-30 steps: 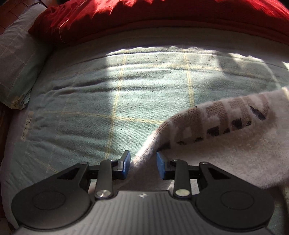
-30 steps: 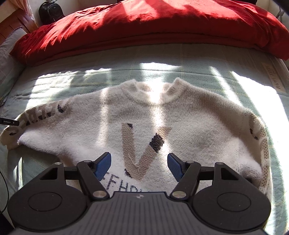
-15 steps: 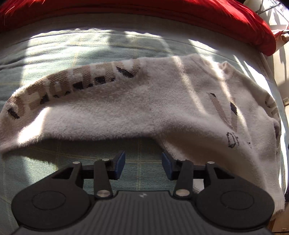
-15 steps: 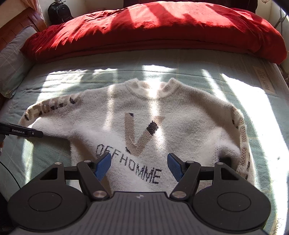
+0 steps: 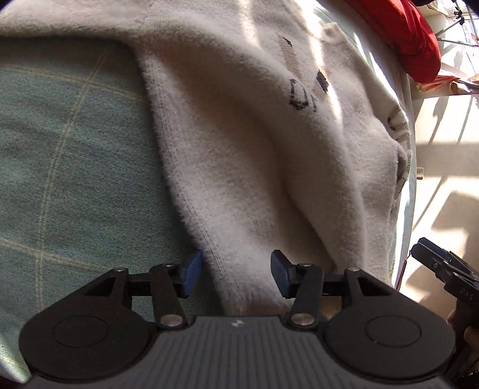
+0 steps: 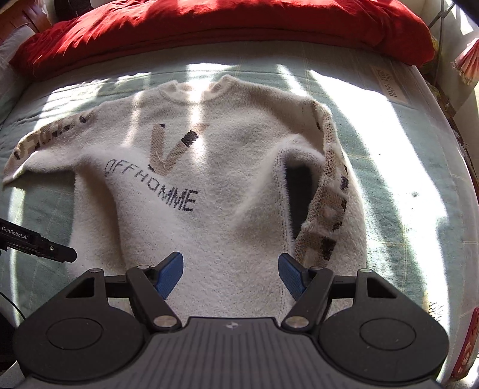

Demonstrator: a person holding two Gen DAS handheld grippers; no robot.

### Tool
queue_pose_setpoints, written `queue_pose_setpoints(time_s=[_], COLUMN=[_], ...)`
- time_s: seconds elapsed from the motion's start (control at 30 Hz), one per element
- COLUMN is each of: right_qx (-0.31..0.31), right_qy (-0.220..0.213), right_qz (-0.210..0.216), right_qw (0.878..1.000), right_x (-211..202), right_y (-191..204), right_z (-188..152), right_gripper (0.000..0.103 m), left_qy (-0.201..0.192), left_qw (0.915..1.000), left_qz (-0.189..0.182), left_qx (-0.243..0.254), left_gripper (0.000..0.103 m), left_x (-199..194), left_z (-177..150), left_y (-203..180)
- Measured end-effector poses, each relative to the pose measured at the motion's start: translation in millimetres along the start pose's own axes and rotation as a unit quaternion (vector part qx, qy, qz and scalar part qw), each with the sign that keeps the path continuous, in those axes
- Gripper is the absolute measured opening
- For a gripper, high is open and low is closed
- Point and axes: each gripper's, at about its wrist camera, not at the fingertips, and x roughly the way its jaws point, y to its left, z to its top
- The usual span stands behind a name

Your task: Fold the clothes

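Note:
A fuzzy cream sweater (image 6: 227,191) with a brown V and black lettering lies face up on the green checked bed sheet (image 6: 398,167). Its left sleeve (image 6: 45,140) stretches out sideways. The patterned right sleeve (image 6: 332,191) is folded down along the body. My left gripper (image 5: 236,272) hovers low over the sweater's lower left side edge (image 5: 191,209); its jaws are opening, with fabric lying between them but not pinched. My right gripper (image 6: 230,273) stands open above the lower middle of the sweater, holding nothing. The left gripper (image 6: 39,244) also shows as a black bar at the left.
A red duvet (image 6: 209,27) is bunched along the back of the bed, with a pillow (image 6: 9,48) at the far left corner. The bed's right edge (image 6: 443,149) drops to a sunlit floor (image 5: 443,149). The right gripper (image 5: 443,269) shows at the lower right in the left wrist view.
My left gripper left the left sleeve cuff, swung across to the sweater's lower side edge, tilted downward, and its jaws widened. The right gripper drew back, so the whole sweater front now shows.

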Motion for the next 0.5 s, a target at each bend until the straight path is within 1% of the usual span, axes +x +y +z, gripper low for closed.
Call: queue_pose_setpoints(time_s=[0.1, 0.27, 0.33, 0.43, 0.47, 0.5], right_qx=[0.018, 0.03, 0.032, 0.037, 0.038, 0.04], right_qy=[0.003, 0.0, -0.001, 0.0, 0.0, 0.0], right_qz=[0.006, 0.008, 0.005, 0.002, 0.001, 0.0], right_qw=[1.0, 1.0, 0.999, 0.999, 0.999, 0.999], right_x=[8, 12, 11, 12, 13, 14], right_y=[-6, -11, -14, -18, -18, -19], right_z=[-7, -12, -12, -13, -13, -13], right_gripper=[0.074, 0.074, 0.074, 0.074, 0.074, 0.074], left_qy=[-0.009, -0.027, -0.033, -0.031, -0.029, -0.027], left_qw=[0.9996, 0.9986, 0.9975, 0.9954, 0.9949, 0.9947], left_qz=[-0.022, -0.039, -0.054, -0.08, -0.084, -0.086], left_qx=[-0.013, -0.024, -0.03, -0.044, -0.047, -0.049], left_gripper=[0.05, 0.05, 0.05, 0.05, 0.05, 0.047], left_x=[11, 27, 33, 43, 47, 51], left_z=[-6, -7, -8, -12, -14, -16], left_y=[2, -1, -3, -4, -4, -5])
